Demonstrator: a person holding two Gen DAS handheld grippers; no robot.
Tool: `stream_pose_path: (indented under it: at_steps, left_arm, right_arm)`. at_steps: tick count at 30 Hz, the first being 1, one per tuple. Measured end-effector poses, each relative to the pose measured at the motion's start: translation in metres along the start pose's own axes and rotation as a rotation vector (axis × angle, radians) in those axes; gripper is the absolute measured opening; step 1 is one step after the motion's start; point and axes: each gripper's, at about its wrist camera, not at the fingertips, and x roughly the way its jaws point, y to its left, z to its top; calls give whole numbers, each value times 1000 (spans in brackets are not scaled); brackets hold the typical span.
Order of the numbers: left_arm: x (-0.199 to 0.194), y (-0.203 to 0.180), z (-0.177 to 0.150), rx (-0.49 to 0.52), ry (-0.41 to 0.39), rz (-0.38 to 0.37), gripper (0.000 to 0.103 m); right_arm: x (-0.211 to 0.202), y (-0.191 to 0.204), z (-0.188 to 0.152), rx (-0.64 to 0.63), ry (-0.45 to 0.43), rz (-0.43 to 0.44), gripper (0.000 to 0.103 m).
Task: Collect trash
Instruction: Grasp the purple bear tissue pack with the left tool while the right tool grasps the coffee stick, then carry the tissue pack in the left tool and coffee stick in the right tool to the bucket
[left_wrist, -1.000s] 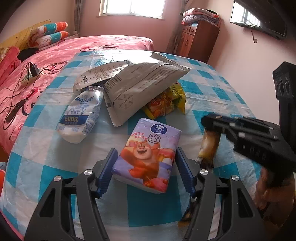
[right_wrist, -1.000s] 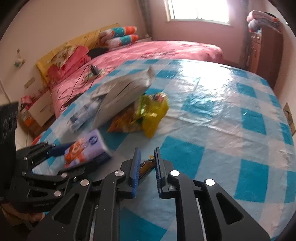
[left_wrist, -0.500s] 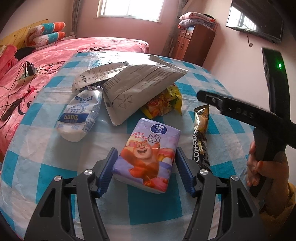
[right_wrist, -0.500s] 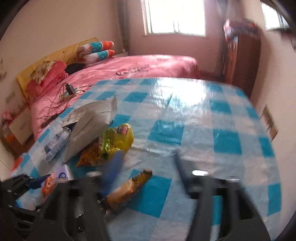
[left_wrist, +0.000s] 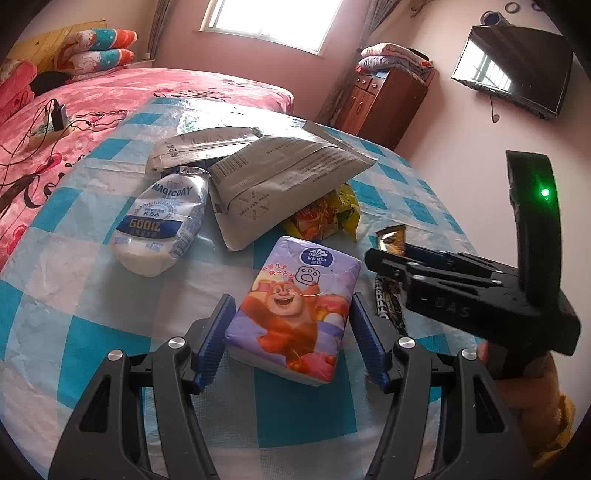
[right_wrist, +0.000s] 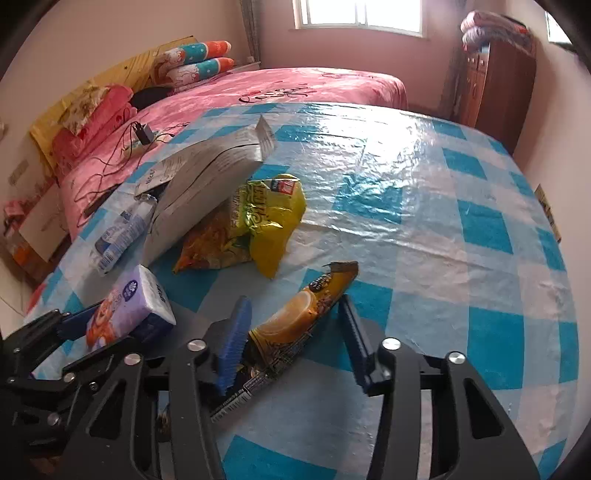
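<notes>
A purple tissue pack (left_wrist: 295, 310) with a cartoon bear sits between the blue pads of my left gripper (left_wrist: 292, 306), which is shut on it. In the right wrist view the same pack (right_wrist: 129, 306) hangs tilted at the lower left. A brown and yellow coffee sachet (right_wrist: 303, 317) lies on the checked table (right_wrist: 443, 221), between the fingers of my right gripper (right_wrist: 294, 299). Its jaws are closing, and a gap shows at each pad. From the left wrist view, the right gripper (left_wrist: 388, 258) covers most of the sachet (left_wrist: 391, 240).
A grey mailer bag (left_wrist: 280, 184) leans over a yellow snack wrapper (right_wrist: 266, 221). A white Magicday packet (left_wrist: 162, 225) and a flat grey packet (left_wrist: 203, 144) lie to the left. A pink bed (right_wrist: 295, 85) and a wooden cabinet (left_wrist: 380, 103) stand beyond the table.
A second ago my right gripper was shut on the coffee sachet. It opened wide and pulled away, leaving the sachet on the table, then came back down around it. The left gripper kept its hold.
</notes>
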Motion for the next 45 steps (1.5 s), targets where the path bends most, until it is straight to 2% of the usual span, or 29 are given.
stream_pose_path:
  at_steps: [2,4,7,10,17,28,32,39,45]
  left_arm:
    - [-1,1,0,-5,-1,-7,64]
    - [-1,2,-1,-9,-2,-13,64]
    - [-2,5,-1,-21,-4,-29,64]
    - [-3,9,-1,-40,-8,-47,63]
    - [-8,13,-4,-48,-15,-81,62]
    - [-22,31,-10,-89,-18,-125,60]
    - [-34,42,-10,-112,-38,-138,60]
    - [-58,64,-13,-130,-74,-115,60]
    - [-81,89,-17,-163,-106,-84,60]
  right_arm:
    - [3,6,2,-32,2,-25,41]
    - [5,10,3,-53,3,-20,37]
    - [5,18,2,-97,2,-12,27]
    - [6,20,3,-102,1,2,24]
    - [0,6,0,-1,-1,83,21]
    - [-37,2,5,102,-85,153,21]
    - [-47,11,9,114,-99,198,21]
    - [-56,40,17,104,-107,278,21]
    - [-51,72,20,95,-70,379,21]
